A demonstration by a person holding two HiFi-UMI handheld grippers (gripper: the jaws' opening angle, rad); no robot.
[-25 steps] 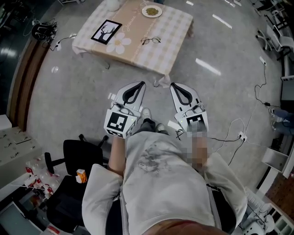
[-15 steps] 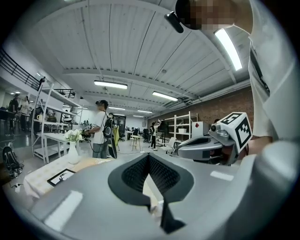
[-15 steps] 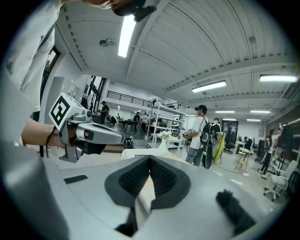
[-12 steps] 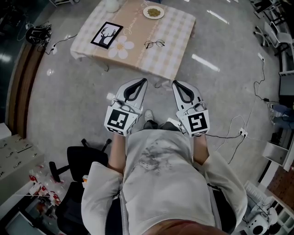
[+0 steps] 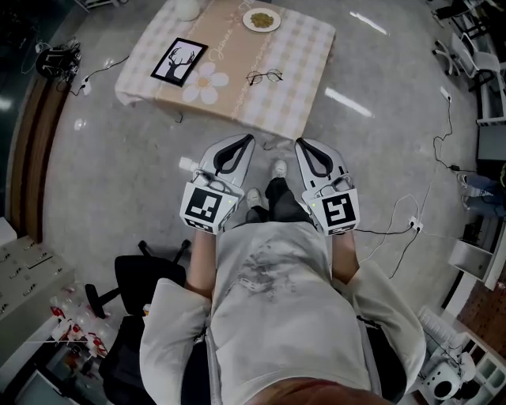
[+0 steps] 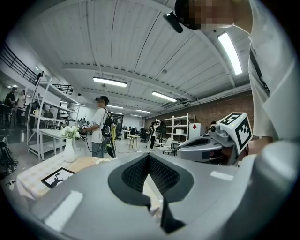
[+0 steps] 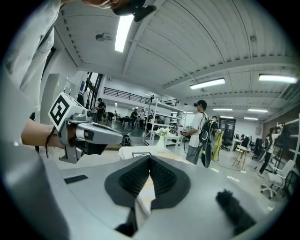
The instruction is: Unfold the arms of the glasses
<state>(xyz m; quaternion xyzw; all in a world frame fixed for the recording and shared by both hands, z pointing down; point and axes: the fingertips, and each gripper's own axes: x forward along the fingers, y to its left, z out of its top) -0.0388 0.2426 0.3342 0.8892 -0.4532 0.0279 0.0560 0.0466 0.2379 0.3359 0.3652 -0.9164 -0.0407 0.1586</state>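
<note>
Left gripper [image 5: 243, 142] and right gripper [image 5: 303, 147] both pinched closed, empty. Glasses [image 5: 264, 77] lie well ahead on the table [image 5: 304, 47]. Best to close in squarely, steady them with one gripper, swing arms gently

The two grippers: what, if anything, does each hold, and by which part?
Nothing. The grey left gripper and right gripper are shut, empty; the thin-rimmed glasses lie on the checked table.

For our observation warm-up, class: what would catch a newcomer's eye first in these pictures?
The left gripper and right gripper, jaws shut and empty, are held out side by side mid-frame. Beyond them a table carries glasses, a deer picture and a plate.
</note>
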